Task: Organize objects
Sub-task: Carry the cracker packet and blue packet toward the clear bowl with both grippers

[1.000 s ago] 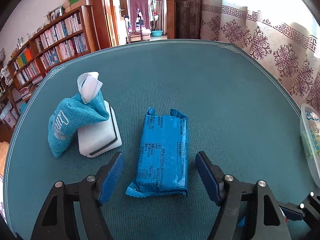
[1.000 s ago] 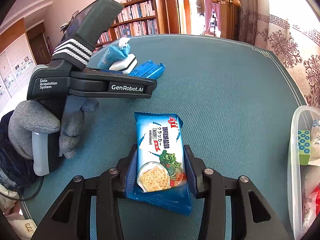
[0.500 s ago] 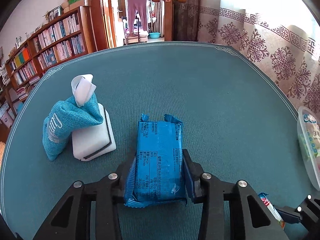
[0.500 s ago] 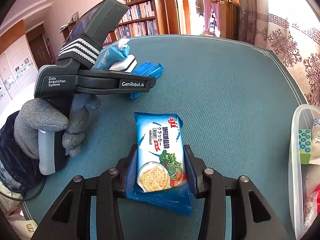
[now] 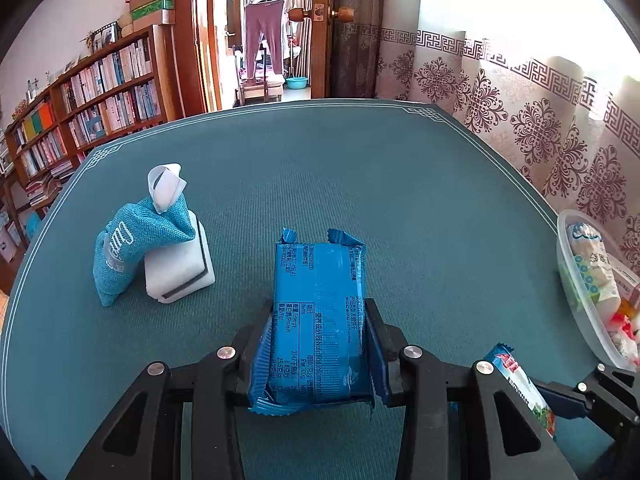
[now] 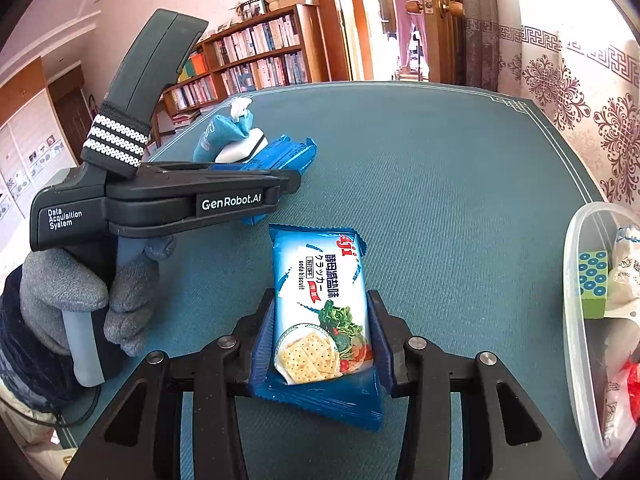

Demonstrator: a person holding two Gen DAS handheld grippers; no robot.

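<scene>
Packets (image 5: 320, 312) clamped between both tongs (image 5: 318, 350).

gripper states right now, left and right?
Left gripper: closed on the blue cracker packet, nutrition side up.
Right gripper: closed on the soda biscuit packet, picture side up.
</scene>
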